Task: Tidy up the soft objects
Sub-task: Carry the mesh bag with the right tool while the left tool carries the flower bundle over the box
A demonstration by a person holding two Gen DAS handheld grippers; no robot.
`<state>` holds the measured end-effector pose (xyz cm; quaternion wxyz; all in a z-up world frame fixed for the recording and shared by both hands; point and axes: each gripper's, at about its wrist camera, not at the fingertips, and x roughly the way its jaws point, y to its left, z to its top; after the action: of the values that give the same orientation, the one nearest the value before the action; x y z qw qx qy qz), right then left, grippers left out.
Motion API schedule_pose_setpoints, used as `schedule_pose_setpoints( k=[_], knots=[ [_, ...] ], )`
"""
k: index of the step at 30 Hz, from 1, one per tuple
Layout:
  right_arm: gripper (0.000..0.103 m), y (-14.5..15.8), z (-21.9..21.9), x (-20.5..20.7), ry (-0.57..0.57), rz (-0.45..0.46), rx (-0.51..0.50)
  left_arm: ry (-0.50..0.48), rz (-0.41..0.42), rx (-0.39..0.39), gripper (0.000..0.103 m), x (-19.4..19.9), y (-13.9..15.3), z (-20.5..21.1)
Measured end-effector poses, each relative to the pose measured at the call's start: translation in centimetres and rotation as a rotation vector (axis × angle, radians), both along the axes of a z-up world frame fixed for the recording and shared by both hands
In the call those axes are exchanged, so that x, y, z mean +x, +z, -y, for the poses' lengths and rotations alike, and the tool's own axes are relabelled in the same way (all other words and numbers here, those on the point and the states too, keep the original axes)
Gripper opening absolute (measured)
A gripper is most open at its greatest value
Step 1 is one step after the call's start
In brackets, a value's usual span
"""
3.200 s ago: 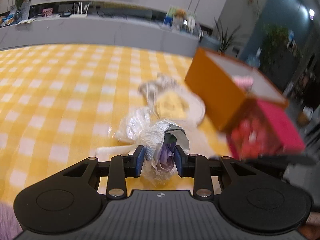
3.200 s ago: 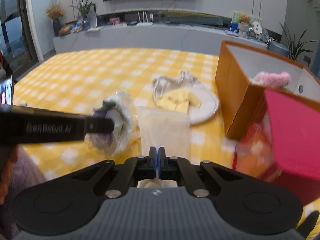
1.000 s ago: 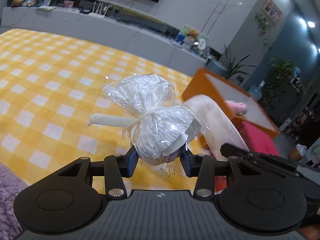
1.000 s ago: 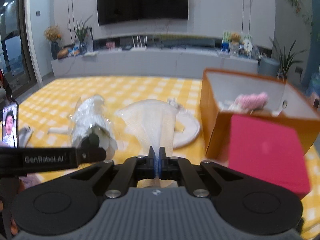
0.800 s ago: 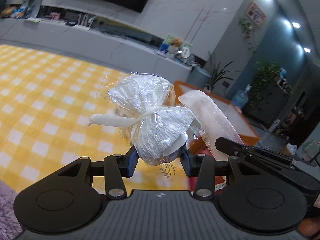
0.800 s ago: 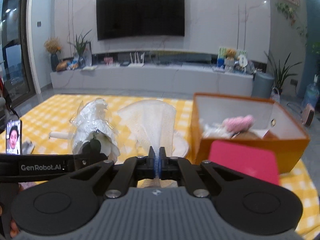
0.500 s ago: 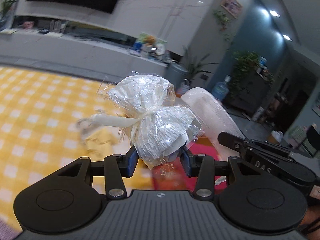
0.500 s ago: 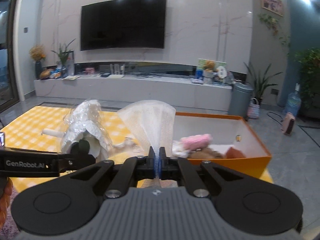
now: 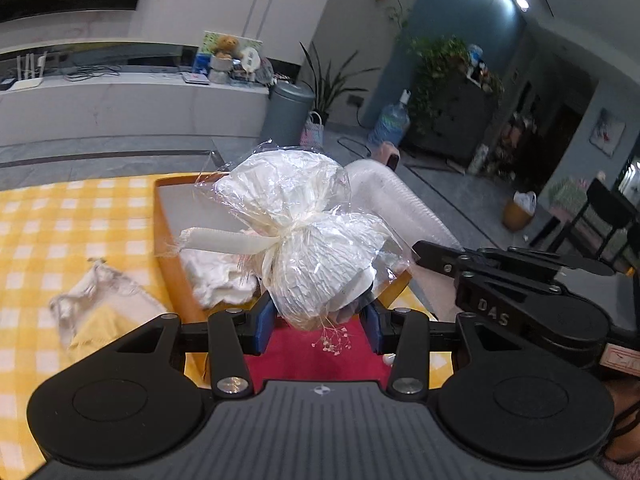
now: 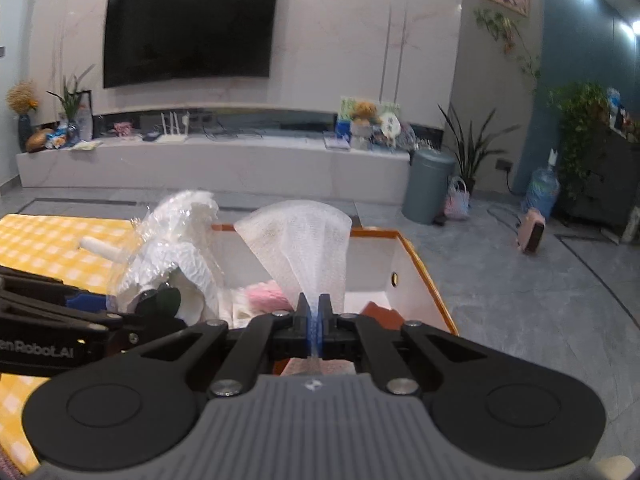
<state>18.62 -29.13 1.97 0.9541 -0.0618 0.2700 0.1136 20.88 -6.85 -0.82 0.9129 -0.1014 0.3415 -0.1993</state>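
My left gripper is shut on a white wrapped bouquet in clear cellophane tied with a cream ribbon, held in the air over the orange box. The bouquet also shows in the right wrist view. My right gripper is shut on a white foam mesh sleeve, which fans out above the same orange box. The sleeve shows in the left wrist view too. Inside the box lie a pink fluffy item and white soft things.
The box stands at the right end of a table with a yellow checked cloth. A plate with white and yellow cloths lies left of the box. A red box lid is below the left gripper. Beyond the table is open floor.
Both grippers have swung right and forward with their loads, from above the checked table to above the orange box. Both grips are unchanged.
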Motion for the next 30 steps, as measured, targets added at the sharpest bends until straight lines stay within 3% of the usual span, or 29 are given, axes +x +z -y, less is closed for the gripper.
schedule_pose_setpoints(
  k=[8, 16, 30],
  knots=[
    [0.0, -2.4, 1.2, 6.3, -0.046, -0.092, -0.017, -0.066, -0.06, 0.013, 0.051, 4.8, -1.5, 1.7],
    [0.0, -6.4, 0.9, 11.0, -0.041, -0.162, -0.126, -0.09, -0.136, 0.028, 0.051, 8.0, -4.3, 2.5],
    [0.007, -9.3, 2.0, 13.6, -0.026, -0.264, -0.158, -0.081, -0.202, 0.038, 0.054, 10.3, -6.2, 3.4]
  ],
)
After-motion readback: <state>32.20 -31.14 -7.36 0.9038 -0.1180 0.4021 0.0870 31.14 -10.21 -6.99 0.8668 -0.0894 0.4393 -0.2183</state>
